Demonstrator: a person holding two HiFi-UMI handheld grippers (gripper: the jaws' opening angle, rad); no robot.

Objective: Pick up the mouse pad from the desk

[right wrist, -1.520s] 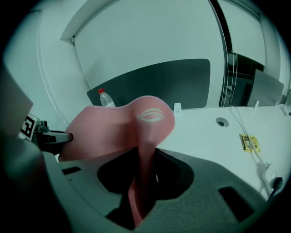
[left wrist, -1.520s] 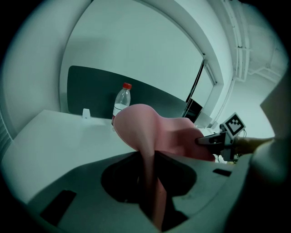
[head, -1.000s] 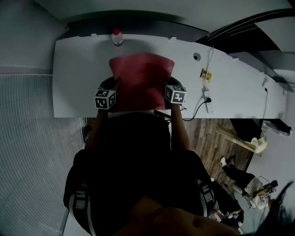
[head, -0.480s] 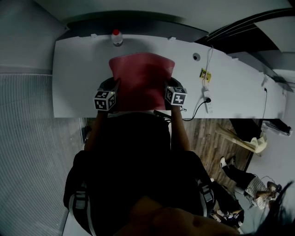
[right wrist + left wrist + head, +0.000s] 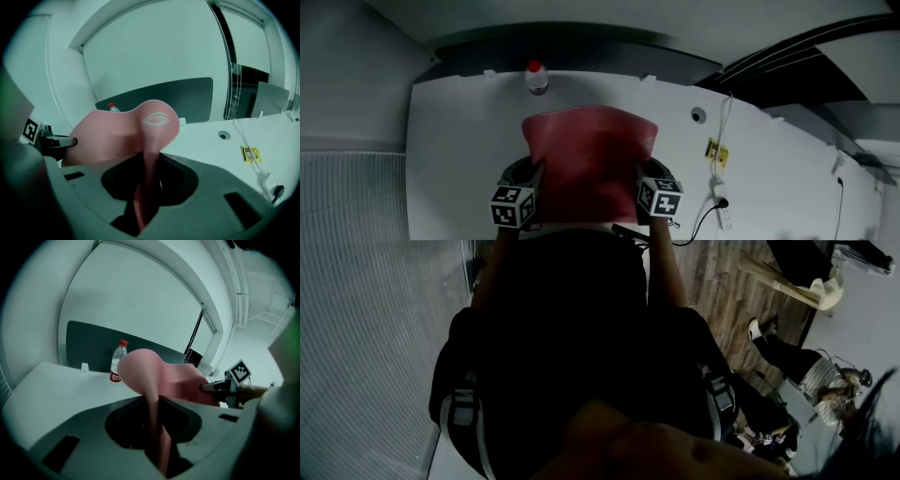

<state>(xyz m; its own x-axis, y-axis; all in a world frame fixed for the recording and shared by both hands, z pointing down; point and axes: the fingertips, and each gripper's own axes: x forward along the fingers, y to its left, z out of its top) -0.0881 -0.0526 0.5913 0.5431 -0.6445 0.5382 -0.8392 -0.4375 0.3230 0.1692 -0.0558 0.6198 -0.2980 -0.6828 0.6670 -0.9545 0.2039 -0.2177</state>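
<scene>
You wear a dark top [image 5: 572, 309] with grey straps [image 5: 461, 412] at both sides. Your left gripper [image 5: 526, 178] and right gripper [image 5: 648, 174] have grey shells, each carrying a cube [image 5: 514, 204] of black-and-white square markers.

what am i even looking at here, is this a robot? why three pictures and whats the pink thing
There is no robot here. A person holds a hand tool with a two-jaw claw in each hand. The head view comes from a camera on their head, looking steeply down at a white desk. The other two pictures come from cameras riding on each claw, looking along its jaws. The pink thing is a soft mouse pad. The left claw pinches its left edge and the right claw pinches its right edge. The right claw's jaws have just been closing on it. The pad curls up near the claws. Also on the desk are a red-capped water bottle at the back and a white cable on the right.
</scene>
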